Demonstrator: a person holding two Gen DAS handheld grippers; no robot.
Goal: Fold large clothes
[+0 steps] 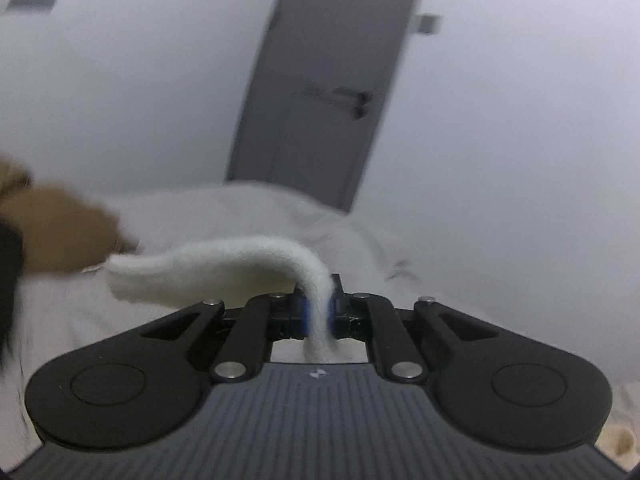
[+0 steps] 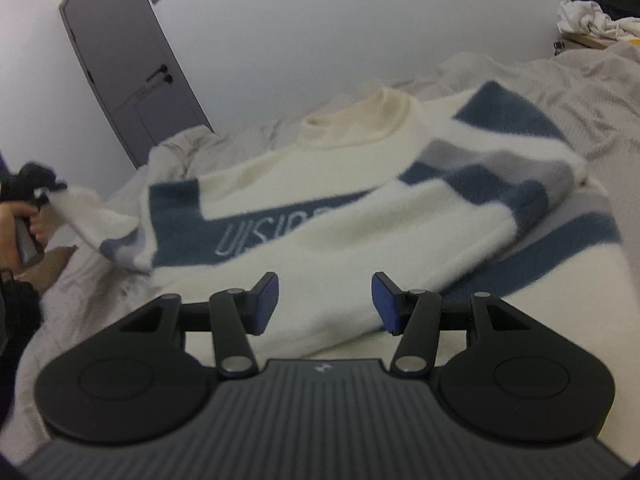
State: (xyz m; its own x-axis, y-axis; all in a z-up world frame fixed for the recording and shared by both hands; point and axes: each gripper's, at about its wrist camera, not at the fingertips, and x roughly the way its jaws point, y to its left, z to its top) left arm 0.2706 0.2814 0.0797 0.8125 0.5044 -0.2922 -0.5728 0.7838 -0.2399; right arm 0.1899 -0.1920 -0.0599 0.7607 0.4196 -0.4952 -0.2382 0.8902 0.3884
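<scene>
1. Since the sweater [image 2: 360, 208] is a thick, fuzzy knit, I'd expect it to be soft and floppy with a bit of weight, so it should sag and stretch wherever it isn't supported. It's lying face up on the rumpled bed cover [image 2: 592, 92], cream with blue and grey bands, high collar [image 2: 360, 120] toward the wall and its right sleeve folded across the chest.

2. The left gripper [image 1: 319, 312] is pinched tight on the white cuff [image 1: 224, 268] end of the other sleeve, and the fabric bulges out above and below the blue pads. From the right wrist view you can see that sleeve [image 2: 92, 216] pulled up off the bed, out to the left near the person's hand [image 2: 20, 224].

3. The right gripper [image 2: 325, 302] hovers over the lower body of the sweater with its jaws apart and nothing between them.

4. Where to grab: my guess is cuffs, hem and shoulder seams are the safest bets, being denser than the body. A pinch on one fluffy layer mid-panel could slip or just tug the nap.

5. Fuzzy knit clings to itself, so folds should stay put, but dragging it over the bed cover will probably bunch both.

6. Nothing fragile here; snagging and stretching seem the main risks.
</scene>
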